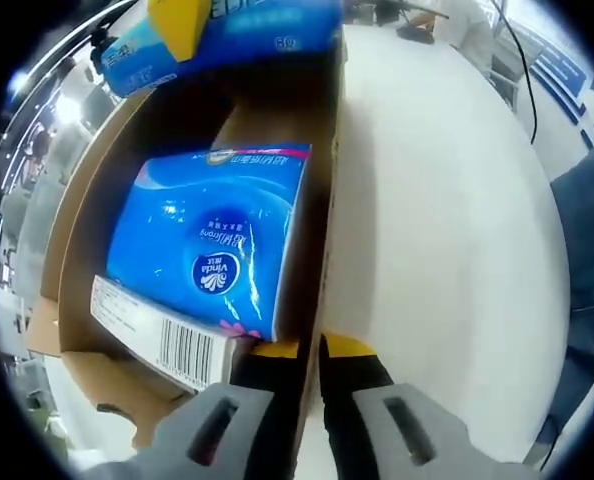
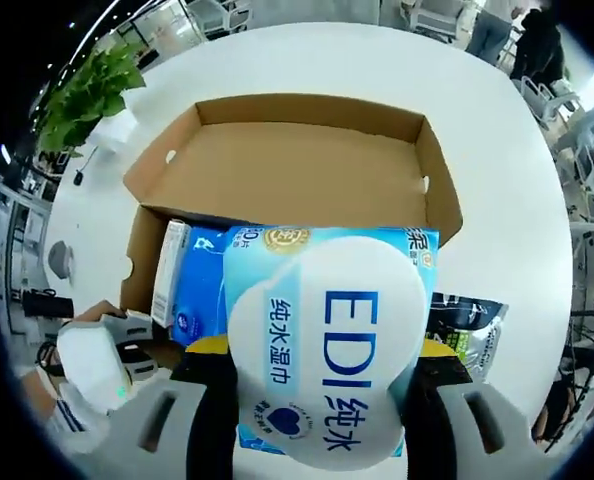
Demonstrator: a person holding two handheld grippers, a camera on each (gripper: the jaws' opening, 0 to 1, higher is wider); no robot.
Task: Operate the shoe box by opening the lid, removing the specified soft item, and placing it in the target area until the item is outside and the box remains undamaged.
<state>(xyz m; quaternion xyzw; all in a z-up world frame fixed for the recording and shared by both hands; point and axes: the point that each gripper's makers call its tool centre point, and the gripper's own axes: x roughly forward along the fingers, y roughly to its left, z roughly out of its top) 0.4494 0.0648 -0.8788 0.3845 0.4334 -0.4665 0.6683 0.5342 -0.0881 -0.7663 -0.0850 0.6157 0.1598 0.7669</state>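
— What is the right claw doing?

— It is gripping a light-blue wet wipes pack between its two jaws, which are sitting spread to the pack's width and pressing on its sides. The pack is hanging just ahead of the claw, above the open shoe box. Beyond it the box's lid is standing folded back, brown inside.

— And inside the box?

— To the left of the held pack, a blue tissue pack is lying in the box. To its right, a dark pouch is peeking out — whether that one is in the box or beside it, I cannot tell.

— The left claw?

— It is pinching the box's side wall, one yellow-tipped jaw inside and one outside, nearly shut on the cardboard. Just ahead and to its left the tissue pack is resting on the box floor, barcode end towards the claw. Farther ahead the wipes pack is hovering over the box, with a yellow tip of the other claw on it.

— What is carrying it all?

— A white bench. A potted plant is standing far ahead and left of the right claw, and a gloved hand is showing at that claw's left.
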